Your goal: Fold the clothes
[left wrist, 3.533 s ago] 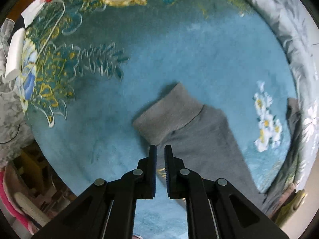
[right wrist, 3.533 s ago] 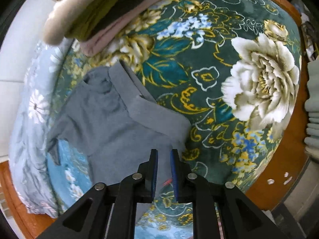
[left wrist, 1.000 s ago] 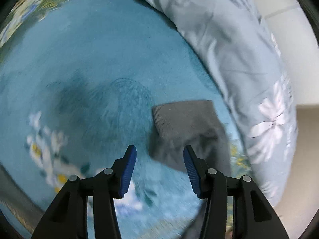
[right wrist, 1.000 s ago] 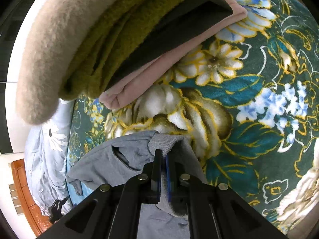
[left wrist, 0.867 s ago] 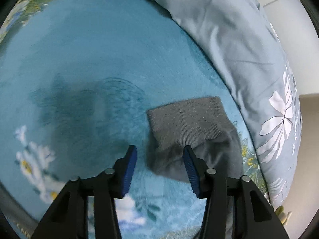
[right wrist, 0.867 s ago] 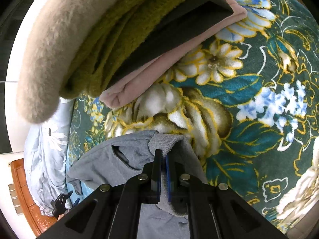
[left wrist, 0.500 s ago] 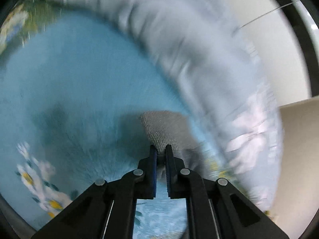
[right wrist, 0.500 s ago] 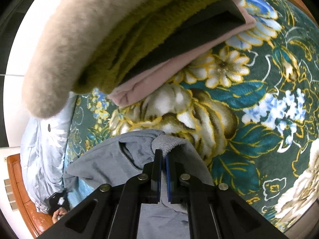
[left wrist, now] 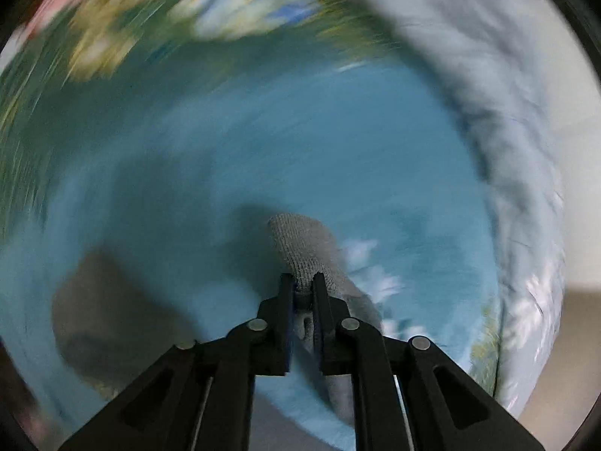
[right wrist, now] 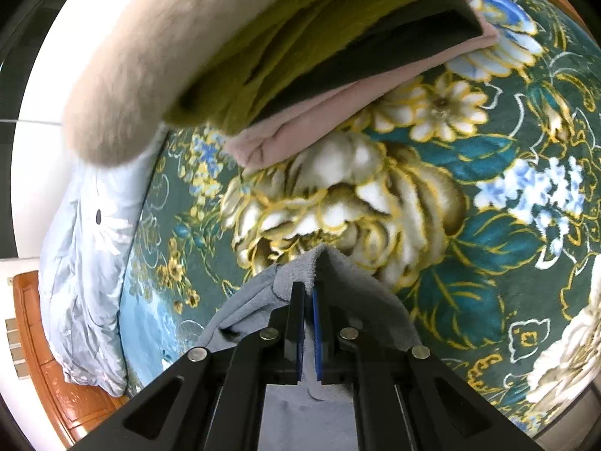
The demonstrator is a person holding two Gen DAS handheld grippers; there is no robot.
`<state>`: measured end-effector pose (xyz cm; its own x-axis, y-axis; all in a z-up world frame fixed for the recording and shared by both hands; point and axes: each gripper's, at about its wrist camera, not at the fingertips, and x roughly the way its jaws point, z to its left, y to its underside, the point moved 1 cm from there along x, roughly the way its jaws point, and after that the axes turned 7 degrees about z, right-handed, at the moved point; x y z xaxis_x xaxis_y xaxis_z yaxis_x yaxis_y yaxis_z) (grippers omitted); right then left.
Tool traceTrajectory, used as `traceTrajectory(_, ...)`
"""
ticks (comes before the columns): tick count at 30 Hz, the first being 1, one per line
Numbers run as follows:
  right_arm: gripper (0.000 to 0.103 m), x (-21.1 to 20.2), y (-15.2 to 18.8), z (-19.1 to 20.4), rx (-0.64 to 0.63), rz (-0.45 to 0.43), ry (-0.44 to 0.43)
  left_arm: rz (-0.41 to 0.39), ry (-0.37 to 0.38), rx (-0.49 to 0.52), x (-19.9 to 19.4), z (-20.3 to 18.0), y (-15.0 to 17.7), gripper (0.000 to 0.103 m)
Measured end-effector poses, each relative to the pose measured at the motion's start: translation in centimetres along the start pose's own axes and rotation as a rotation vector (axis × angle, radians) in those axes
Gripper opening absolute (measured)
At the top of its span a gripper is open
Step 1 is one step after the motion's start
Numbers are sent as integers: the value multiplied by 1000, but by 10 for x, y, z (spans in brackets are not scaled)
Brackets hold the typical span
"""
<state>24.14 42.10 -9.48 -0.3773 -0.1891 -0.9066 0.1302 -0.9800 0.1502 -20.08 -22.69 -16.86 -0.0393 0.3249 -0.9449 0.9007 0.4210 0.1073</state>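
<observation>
**Both grippers holding a grey garment, fold only starting**

Left wrist view: The picture is blurring heavily, so the camera seems to be swinging. The left gripper (left wrist: pixel 302 282) is pinching a ribbed grey cuff (left wrist: pixel 300 240), its jaws nearly together with the knit bunching between them. The cuff is sitting over a blue blanket (left wrist: pixel 263 143), and grey cloth is trailing back under the right-hand finger. A pale quilt (left wrist: pixel 488 75) is curving along the far edge. A dark smudge at lower left is too blurred to identify.

Right wrist view: The right gripper (right wrist: pixel 308 293) is clamping another edge of the grey garment (right wrist: pixel 360 282), jaws almost touching on a raised peak of cloth. The rest of the garment is draping down and back toward the camera, over the flowered green part of the blanket (right wrist: pixel 469 225). A pile (right wrist: pixel 300 56) of folded clothes is lying beyond it, apart from the garment.

Progress, as a judgement: several pieces look finished. This one looks grasped at two points but not yet laid into a neat fold, so folding and stacking remain.
</observation>
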Motion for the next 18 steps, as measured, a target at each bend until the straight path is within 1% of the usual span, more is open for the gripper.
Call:
traceTrajectory(1,4,0,0,2,-2,1,1,16,-12,-55,5,13,2,11)
traceTrajectory(3,4,1,1,6,-5,4,4,20,-16,-139,4,29,9,35)
traceTrajectory(4,4,1,1,7,-6,6,7,21,-17,-166,3,34,12,35)
traceTrajectory(6,4,2,0,8,-7,8,14,11,-3,-120,-6,20,16,36)
traceTrajectory(8,4,2,1,8,-10,8,22,5,14,-66,-14,4,21,38)
traceTrajectory(10,4,3,2,9,-12,11,24,50,45,29,-7,-29,22,46)
traceTrajectory(11,4,4,3,9,-11,13,24,74,44,61,2,-45,23,51)
traceTrajectory(13,4,7,5,11,-10,18,25,124,36,125,22,-75,25,56)
traceTrajectory(14,4,8,5,12,-8,20,24,150,4,149,37,-87,25,57)
traceTrajectory(18,5,8,7,14,1,20,21,228,-149,173,85,-106,28,57)
